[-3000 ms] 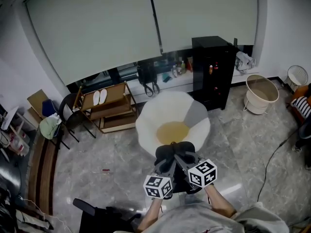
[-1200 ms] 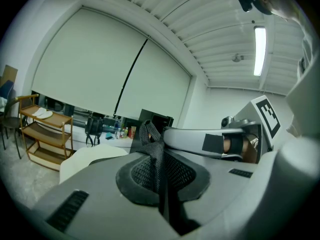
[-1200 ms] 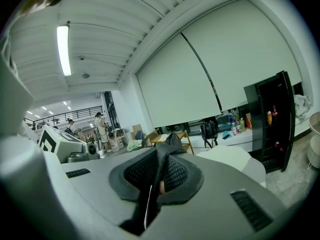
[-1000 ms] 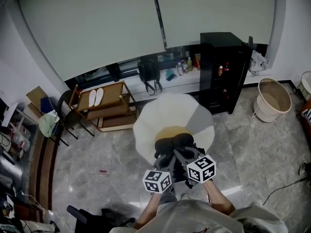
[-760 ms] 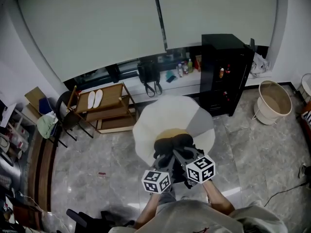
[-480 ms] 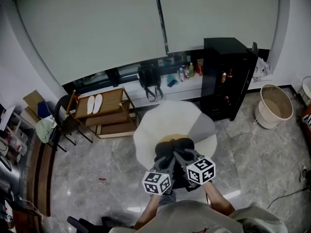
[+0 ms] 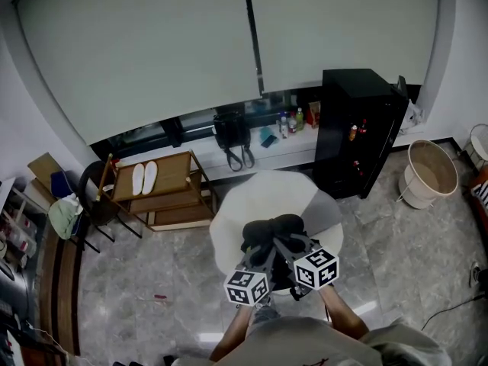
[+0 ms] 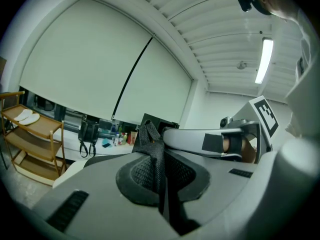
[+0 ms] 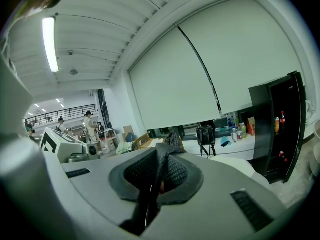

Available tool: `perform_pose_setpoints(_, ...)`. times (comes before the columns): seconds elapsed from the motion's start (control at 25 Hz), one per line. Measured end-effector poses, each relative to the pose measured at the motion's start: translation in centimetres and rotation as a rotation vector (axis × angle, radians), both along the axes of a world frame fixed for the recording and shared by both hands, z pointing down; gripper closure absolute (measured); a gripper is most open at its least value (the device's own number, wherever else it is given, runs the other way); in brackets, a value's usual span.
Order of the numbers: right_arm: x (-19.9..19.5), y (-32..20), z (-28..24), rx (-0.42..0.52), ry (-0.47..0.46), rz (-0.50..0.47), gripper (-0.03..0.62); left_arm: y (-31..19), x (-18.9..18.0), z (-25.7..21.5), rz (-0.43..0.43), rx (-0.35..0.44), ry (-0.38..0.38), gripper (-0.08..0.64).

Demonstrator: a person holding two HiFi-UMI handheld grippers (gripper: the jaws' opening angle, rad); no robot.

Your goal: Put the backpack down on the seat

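A black backpack [image 7: 268, 233] hangs over the round white seat [image 7: 227, 227] in the head view and hides the seat's middle. Both grippers hold it from the near side, close together. My left gripper [image 7: 261, 256] is shut on a black webbing strap [image 8: 151, 146] that stands up between its pads. My right gripper [image 7: 286, 248] is shut on another strap [image 9: 164, 160] of the backpack. The right gripper [image 8: 239, 140] shows beside the left one in the left gripper view. Whether the backpack touches the seat is hidden.
A tall black cabinet [image 7: 360, 128] stands right of the seat, with a beige basket [image 7: 429, 172] farther right. A wooden rack with white slippers [image 7: 158, 183] and a dark chair [image 7: 93, 203] are at the left. A black bag [image 7: 231, 132] sits on the window ledge.
The seat has come closer beneath the grippers, and the backpack now covers the yellowish cushion seen earlier. Both grips on the straps are unchanged.
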State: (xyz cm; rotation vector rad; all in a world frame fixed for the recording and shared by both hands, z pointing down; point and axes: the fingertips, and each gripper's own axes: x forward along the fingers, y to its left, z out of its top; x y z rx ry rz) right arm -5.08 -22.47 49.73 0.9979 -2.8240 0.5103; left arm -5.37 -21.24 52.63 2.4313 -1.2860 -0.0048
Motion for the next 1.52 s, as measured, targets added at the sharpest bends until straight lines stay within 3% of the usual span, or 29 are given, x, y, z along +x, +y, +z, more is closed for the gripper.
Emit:
perform_pose_setpoints(0.76, -8.7, -9.8, 0.3, 0.005, 0.002, 0.080, 0.548, -9.8, -8.8, 0.3, 0.095, 0.009, -0.012, 0.514)
perform_pose_setpoints(1.12, -9.7, -11.4, 1.6, -0.020, 0.008, 0.100, 0.548, -11.3, -9.7, 1.6, 0.118, -0.016, -0.006, 0.514)
perform_pose_setpoints(1.52, -7.8, -13.5, 2.1, -0.013, 0.018, 0.068, 0.548, -13.4, -7.8, 2.1, 0.093, -0.023, -0.002, 0.514)
